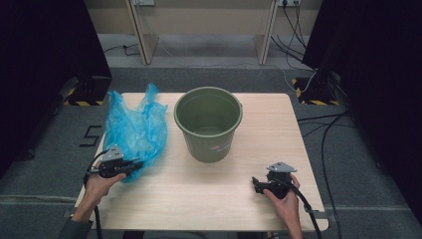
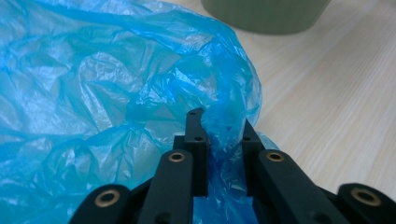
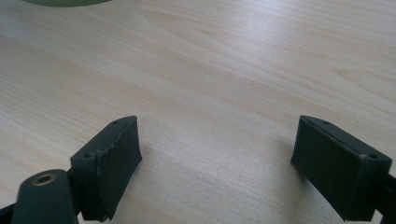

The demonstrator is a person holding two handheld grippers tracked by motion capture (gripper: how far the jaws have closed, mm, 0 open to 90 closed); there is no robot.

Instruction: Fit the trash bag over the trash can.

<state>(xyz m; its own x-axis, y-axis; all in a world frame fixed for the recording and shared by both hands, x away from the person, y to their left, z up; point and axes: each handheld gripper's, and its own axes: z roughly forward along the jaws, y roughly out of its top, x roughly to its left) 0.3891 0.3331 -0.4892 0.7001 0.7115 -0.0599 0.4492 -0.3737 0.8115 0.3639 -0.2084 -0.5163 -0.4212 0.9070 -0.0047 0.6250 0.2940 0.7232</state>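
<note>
Bag (image 1: pixel 133 127) left of bucket (image 1: pixel 208 122)

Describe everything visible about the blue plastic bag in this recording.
The blue plastic bag is thin, translucent, crinkled film, lying crumpled and mostly flat on the left part of the wooden table, with loose ends sticking up at its far edge. It sits left of the green bucket, apart from it. The left tongs have closed on a fold at its near corner; the left gripper view shows film bunched between the jaws. Nothing can be made out inside it.
</note>
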